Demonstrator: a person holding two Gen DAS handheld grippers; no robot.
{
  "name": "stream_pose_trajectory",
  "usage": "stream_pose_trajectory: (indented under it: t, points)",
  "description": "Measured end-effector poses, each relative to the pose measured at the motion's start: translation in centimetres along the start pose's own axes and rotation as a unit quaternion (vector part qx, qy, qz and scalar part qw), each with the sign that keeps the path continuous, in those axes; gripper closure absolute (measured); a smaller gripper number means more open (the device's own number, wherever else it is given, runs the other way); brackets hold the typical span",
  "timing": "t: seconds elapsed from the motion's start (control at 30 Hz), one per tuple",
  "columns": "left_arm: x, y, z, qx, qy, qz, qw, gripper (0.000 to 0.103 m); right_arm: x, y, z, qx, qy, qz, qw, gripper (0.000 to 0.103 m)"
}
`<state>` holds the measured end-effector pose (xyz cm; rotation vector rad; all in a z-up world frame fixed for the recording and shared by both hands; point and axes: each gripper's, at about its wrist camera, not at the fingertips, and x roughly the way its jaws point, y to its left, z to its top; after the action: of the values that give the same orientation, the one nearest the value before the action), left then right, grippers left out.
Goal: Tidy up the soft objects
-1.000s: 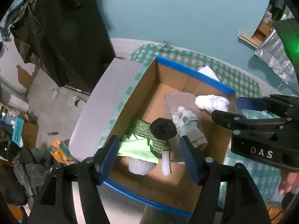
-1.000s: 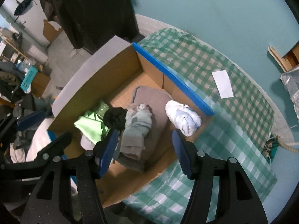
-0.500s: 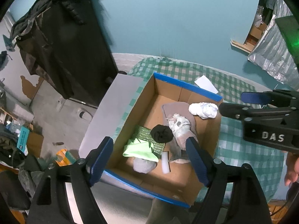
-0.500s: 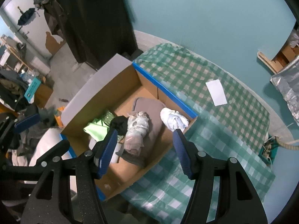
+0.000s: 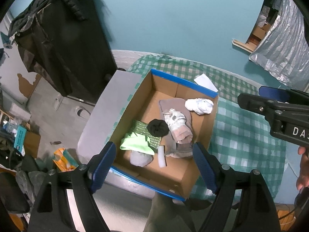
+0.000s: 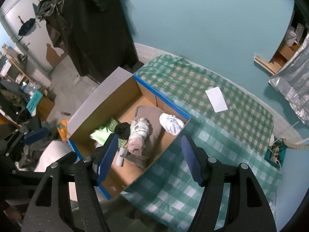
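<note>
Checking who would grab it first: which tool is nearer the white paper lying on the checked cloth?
Right. The right tool hangs over the box's cloth-side edge, facing the paper; the left tool hangs over the box's opposite side.

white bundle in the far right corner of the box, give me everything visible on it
The crumpled white cloth bundle looks like soft, wrinkled fabric balled into a loose oval lump, with faint bluish-grey shadows in its folds. It lies inside the open brown cardboard box with blue-taped rims, in the corner nearest the green checked tablecloth, leaning against the box walls. One edge rests on the flat grey-brown folded cloth beneath. Neither tongs touch it; both are open and above the box.
</note>
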<state>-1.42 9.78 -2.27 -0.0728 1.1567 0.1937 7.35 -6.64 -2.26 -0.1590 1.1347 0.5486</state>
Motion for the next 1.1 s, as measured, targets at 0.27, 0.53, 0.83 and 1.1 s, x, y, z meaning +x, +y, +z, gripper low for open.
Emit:
stream_pose_trajectory:
  t: [0.27, 0.53, 0.83, 1.1]
  points:
    - [-0.9, -1.0, -0.3, 0.017, 0.004, 0.009, 0.9998, 0.020, -1.5, -0.7, -1.6, 0.014, -0.005, -0.009, 1.000, 0.034]
    - [-1.7, -1.7, -0.5, 0.020, -0.003, 0.008, 0.9998, 0.020, -3.2, -1.3, -3.2, 0.025, -0.015, -0.010, 1.000, 0.034]
    - [-2.1, -2.7, -1.0, 0.030, 0.004, 0.004, 0.9995, 0.020, -3.7, -1.9, -4.2, 0.040, -0.015, -0.009, 0.999, 0.034]
    - [-1.8, -3.1, -1.3, 0.033, 0.014, 0.005, 0.9993, 0.020, -3.7, -2.2, -4.5, 0.046, -0.011, -0.005, 0.999, 0.034]
